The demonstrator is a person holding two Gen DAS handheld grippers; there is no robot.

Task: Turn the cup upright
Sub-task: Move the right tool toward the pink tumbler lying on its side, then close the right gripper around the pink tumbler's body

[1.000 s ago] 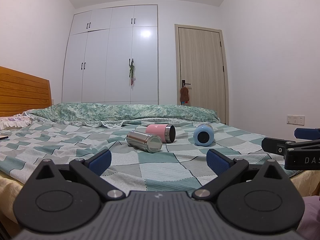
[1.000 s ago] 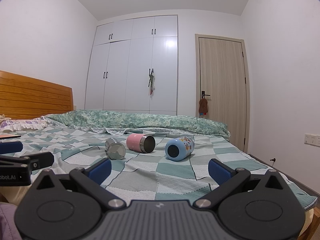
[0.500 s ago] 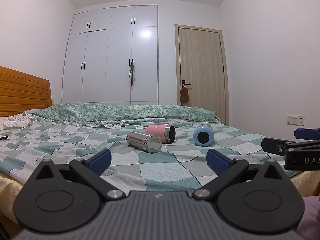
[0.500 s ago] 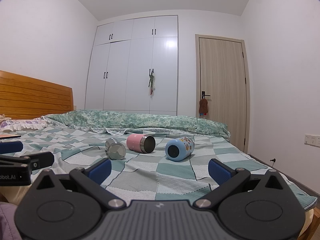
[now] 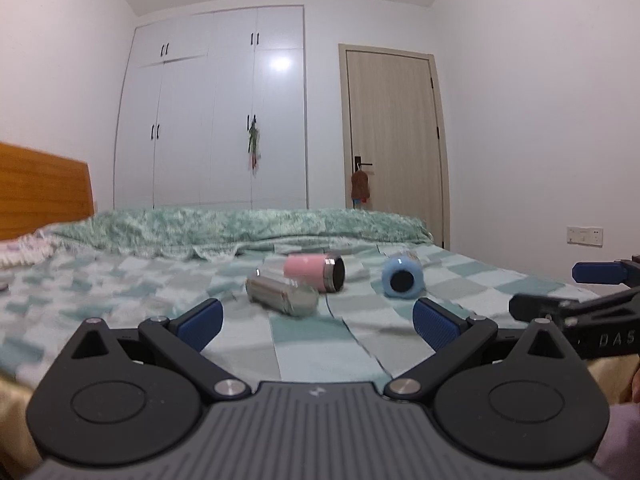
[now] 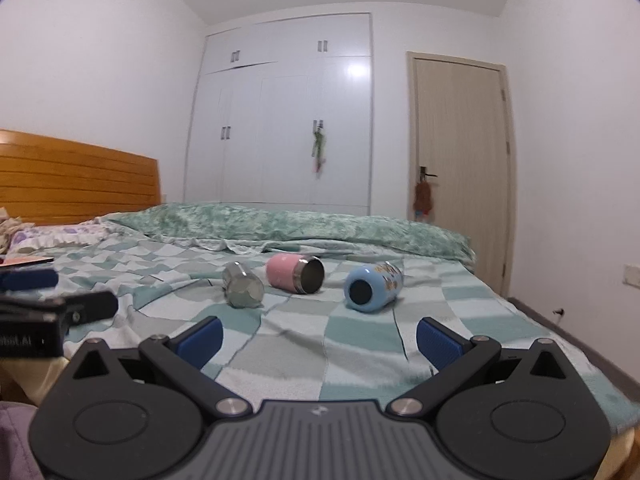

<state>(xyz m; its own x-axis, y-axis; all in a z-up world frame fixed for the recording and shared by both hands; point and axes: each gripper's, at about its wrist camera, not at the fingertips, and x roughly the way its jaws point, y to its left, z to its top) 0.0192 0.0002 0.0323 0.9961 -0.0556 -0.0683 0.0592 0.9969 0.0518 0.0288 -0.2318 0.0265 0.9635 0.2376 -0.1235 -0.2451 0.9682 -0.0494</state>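
Cups lie on their sides mid-bed: pink cup [image 6: 295,273], blue cup [image 6: 371,286] and steel cup [image 6: 242,290], near one another on the checked blanket [image 6: 304,344]. Left gripper [image 5: 318,316] and right gripper [image 6: 319,334] hover well short, jaws wide and empty, ready for approach.

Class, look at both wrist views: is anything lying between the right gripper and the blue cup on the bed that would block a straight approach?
Nothing visible does. The right gripper is open, and only bare checked bedspread lies between it and the blue cup, which lies on its side. The pink cup and the steel cup lie off to the left, clear of that line.
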